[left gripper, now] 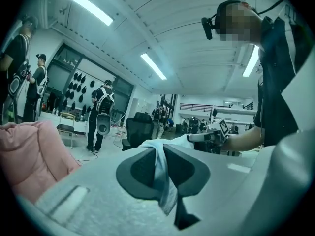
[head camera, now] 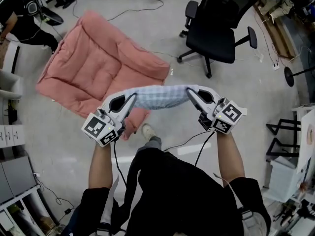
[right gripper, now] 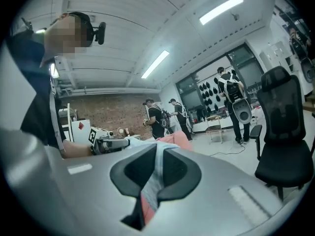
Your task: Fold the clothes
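Head view showed the pale blue garment (head camera: pixel 160 96) bunched and stretched in mid-air above the floor, just beside the pink cushion (head camera: pixel 93 63). The left gripper (head camera: pixel 130 101) and right gripper (head camera: pixel 191 93) each clamped one end. Folding it well likely called for level hands, even tension and matched corners.

Bright, even light falls from long ceiling tubes (left gripper: pixel 88 7), which burn out to white. In the head view we find the floor around the pink cushion (head camera: pixel 98 68) evenly lit. The office chair (head camera: pixel 216 28) to its right casts only a soft shadow, and the light-blue garment (head camera: pixel 160 96) just below it stays crisp. Both gripper views show fisheye bending, dark corners, a cool teal cast and a soft foreground.
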Motion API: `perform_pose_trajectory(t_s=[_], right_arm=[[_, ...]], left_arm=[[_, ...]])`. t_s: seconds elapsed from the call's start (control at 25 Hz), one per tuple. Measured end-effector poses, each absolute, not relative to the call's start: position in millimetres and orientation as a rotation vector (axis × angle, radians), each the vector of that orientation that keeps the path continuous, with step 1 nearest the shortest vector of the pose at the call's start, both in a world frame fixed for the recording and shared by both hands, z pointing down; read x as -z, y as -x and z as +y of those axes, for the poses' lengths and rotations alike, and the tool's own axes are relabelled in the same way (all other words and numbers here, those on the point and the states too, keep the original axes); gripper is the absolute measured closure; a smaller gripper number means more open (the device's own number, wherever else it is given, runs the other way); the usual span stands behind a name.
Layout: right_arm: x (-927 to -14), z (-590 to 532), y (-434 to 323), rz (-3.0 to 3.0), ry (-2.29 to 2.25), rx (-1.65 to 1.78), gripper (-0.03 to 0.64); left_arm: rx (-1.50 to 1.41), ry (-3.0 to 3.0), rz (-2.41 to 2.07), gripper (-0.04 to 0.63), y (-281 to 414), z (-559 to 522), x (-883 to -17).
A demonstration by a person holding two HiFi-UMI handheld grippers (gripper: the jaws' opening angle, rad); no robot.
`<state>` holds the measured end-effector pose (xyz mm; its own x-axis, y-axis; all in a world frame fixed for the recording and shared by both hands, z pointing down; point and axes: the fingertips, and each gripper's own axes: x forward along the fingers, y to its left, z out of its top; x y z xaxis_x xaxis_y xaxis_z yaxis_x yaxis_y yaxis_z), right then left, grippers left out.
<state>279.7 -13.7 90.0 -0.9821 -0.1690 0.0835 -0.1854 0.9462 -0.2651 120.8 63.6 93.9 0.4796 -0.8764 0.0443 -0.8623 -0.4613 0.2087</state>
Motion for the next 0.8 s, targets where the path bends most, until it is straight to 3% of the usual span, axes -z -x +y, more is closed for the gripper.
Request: perform_pose_trajectory(t_s=[0.4, 0.8], right_arm=[[-81, -69, -189, -3.052, -0.028, -0.37, 0.604], [-78, -72, -125, -3.001, 0.459, -0.402, 0.604]], left_arm=[[0.123, -2.43, -1.741, 0.561, -49, 38, -83], [0.136, -2.166, -2.105, 0.561, -19, 70, -71]])
